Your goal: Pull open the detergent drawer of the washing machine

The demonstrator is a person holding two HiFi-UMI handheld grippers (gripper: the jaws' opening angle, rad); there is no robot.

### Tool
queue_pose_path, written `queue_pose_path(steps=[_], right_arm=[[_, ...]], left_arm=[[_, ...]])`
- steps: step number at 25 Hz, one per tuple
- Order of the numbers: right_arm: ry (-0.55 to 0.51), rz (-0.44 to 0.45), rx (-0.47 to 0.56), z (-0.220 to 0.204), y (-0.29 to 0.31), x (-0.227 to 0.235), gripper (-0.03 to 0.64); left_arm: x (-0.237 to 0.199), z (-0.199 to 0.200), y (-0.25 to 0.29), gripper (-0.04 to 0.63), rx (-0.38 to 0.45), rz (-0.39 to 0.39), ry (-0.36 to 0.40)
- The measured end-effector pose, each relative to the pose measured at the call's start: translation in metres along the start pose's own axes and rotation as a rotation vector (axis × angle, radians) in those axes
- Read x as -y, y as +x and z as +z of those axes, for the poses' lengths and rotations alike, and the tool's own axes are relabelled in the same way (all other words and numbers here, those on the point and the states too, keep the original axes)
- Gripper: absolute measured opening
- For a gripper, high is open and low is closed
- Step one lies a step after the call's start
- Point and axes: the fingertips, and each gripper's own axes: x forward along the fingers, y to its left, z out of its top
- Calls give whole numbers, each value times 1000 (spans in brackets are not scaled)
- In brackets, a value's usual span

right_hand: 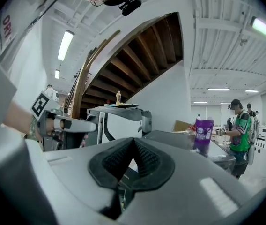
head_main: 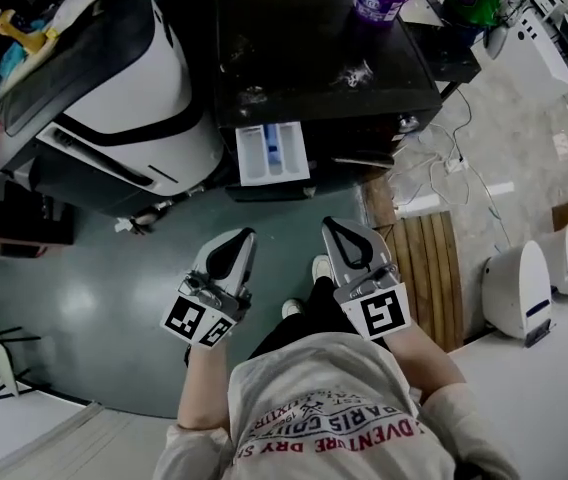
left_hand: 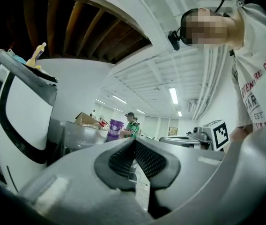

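Detergent drawer (head_main: 272,154) well apart from left claw (head_main: 248,235)

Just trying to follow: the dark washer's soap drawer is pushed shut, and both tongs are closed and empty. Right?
Not quite: the head view shows the soap drawer pulled out of the dark washer. The left tongs and right tongs are closed and empty.

Contents of the detergent drawer (head_main: 272,154) are too small to tell.
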Motion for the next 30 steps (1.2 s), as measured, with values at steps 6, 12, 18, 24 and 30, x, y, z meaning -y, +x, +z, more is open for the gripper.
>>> queue_pose_path(steps=[6,12,18,24,30], right_arm=[[-9,19,43,42,-18,-4,-2],[-2,28,39,51,-35,-17,-2],[-31,39,35,54,-42,-29,-2],[-41,45,17,53,-41,-35,-2],[-95,23,-2,53,-43,-44,-2]], left_arm=[[23,48,-12,-11,-17,-15,161],[37,64,-25,-11,-48,32,288],[41,62,-35,-11,-75,53,319],[40,63,-41,-11,-86,60,335],[44,60,-46,-11,-95,35,332]])
